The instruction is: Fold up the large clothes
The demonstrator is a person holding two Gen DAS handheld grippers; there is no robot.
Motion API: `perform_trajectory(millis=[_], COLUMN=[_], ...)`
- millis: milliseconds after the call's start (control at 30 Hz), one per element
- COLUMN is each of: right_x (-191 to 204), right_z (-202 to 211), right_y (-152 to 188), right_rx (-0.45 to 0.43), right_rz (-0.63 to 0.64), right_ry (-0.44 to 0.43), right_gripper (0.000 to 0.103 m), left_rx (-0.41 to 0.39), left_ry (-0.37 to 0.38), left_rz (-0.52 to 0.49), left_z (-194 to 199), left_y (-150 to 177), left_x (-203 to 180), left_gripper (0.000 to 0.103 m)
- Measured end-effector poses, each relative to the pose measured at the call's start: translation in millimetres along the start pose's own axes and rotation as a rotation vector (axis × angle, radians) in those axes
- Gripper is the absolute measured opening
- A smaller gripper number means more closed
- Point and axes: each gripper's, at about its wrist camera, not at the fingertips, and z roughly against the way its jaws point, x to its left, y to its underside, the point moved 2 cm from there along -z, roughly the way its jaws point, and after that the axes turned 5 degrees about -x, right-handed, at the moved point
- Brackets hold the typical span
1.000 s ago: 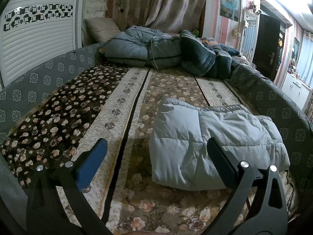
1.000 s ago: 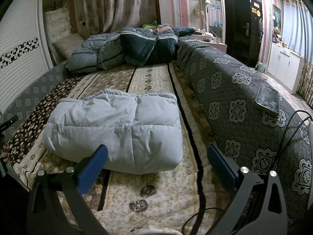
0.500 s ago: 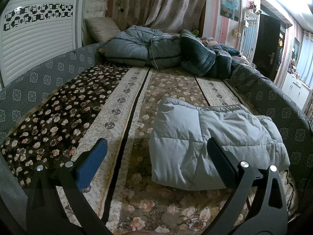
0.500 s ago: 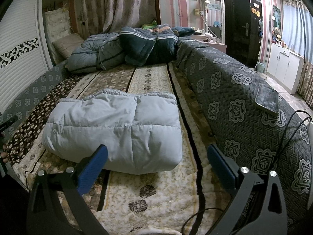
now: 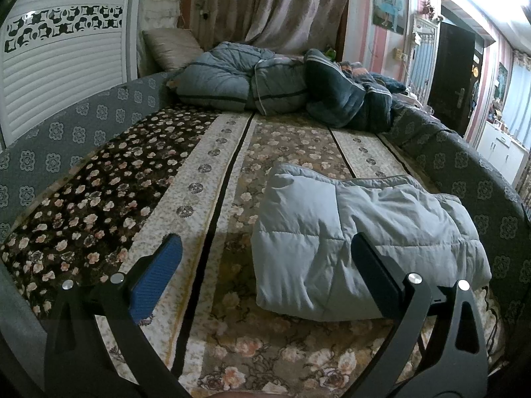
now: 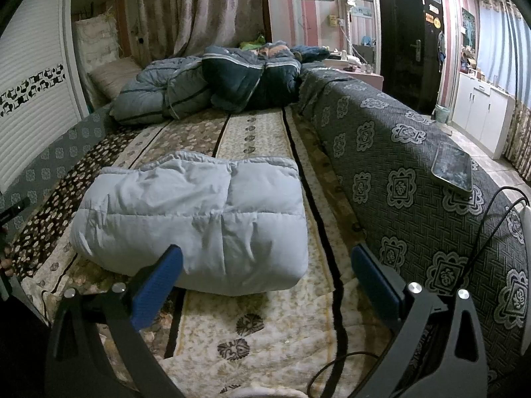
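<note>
1. Nothing has moved since the frames a second ago as far as I can see: both tongs sit in the same spot and the jacket hasn't shifted.
2. The pale blue-grey quilted puffer jacket point(image 5: 358, 242) is folded into a chunky rectangle and lies flat on the floral-patterned bed cover point(image 5: 212, 172), toward the near end of the bed and over on its right side.
3. My left gripper point(image 5: 262, 255) is spread wide with nothing in it, hanging just short of the jacket. Its blue-padded finger point(image 5: 156, 275) is over bare bedspread, and the other finger overlaps the jacket's near edge in that view, though I can't tell whether it's actually touching.
4. My right gripper point(image 6: 265, 265) is the same deal, wide open and empty. From that camera the jacket point(image 6: 199, 219) sits left of centre, with the left finger in front of its near edge and the right finger over by the bed's edge.
5. Along the right side runs a grey quilted cover with a medallion print point(image 6: 398, 172), and a dark smartphone point(image 6: 453, 169) is lying on top of it, well away from the jacket.
6. A black cable point(image 6: 491, 219) trails down that cover near the right gripper.
7. At the far end there's a heap of blue-grey and dark navy quilts point(image 5: 282, 83) in front of the curtain.
</note>
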Motion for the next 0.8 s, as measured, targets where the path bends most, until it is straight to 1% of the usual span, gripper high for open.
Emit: perform_trajectory(millis=[800], right_x=[-0.3], right_z=[1.3], right_y=[0.2], right_rx=[0.001], right_rz=[0.001], right_ry=[0.002], right_gripper=[0.101], left_rx=[0.005], left_ry=[0.001], left_rz=[-0.001], left_z=[-0.8], left_y=[0.3], left_x=[1.3], left_gripper=[0.100])
